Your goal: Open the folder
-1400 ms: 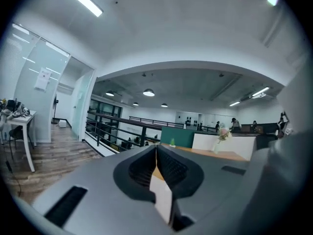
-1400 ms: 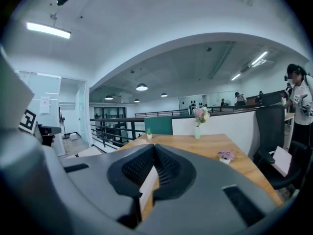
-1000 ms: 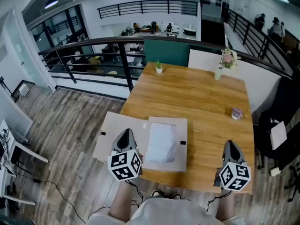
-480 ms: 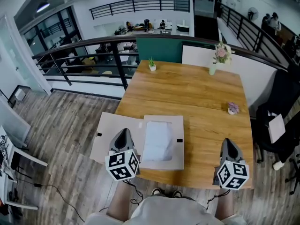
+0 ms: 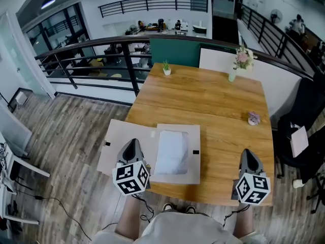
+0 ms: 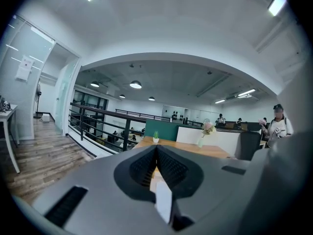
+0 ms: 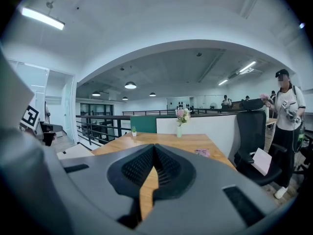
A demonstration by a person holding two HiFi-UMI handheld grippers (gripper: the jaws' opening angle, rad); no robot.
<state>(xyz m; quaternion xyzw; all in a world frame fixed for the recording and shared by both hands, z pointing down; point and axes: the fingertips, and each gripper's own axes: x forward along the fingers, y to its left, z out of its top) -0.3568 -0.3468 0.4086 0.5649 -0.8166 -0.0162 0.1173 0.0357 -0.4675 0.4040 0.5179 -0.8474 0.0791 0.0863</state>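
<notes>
**1. Folder** (image 5: 118, 139)
- Lies open and flat at near-left corner of worktop (image 5: 213, 100).
- L cover overhangs the worktop's left edge, w/ wood floor under it. R half sits fully on the wood.
- White sheet (image 5: 172, 151) lies on R half, approx. centred, long side running away from operator.
- Black tabs (image 5: 196, 152): one small tab on the outer edge of each half.

**2. L gripper** (image 5: 133, 143)
- Position: over the folder, above the zone where L cover meets R half, just left of the white sheet.
- Points away from operator, close to level.
- Jaws: together, pads meeting along their length, nothing clamped.
- Left gripper view shows a pale strip of folder in the slot below the pads.
- Contact w/ folder surface: cannot tell.

**3. R gripper** (image 5: 247, 153)
- Position: near-right corner of worktop, well apart from folder.
- Jaws: together, nothing between them. Right gripper view shows bare wood through the slot under the pads.

**4. Other items**
- Potted plant (image 5: 166, 68): small, upright, at far-left edge.
- Vase (image 5: 238, 65) w/ flowers: far-right edge.
- Pink item (image 5: 254, 118): small, near right edge, between vase and R gripper. Type unclear.
- Black chair (image 5: 307, 111): beside worktop's right side.
- Railing (image 5: 127, 60): beyond far-left corner.
</notes>
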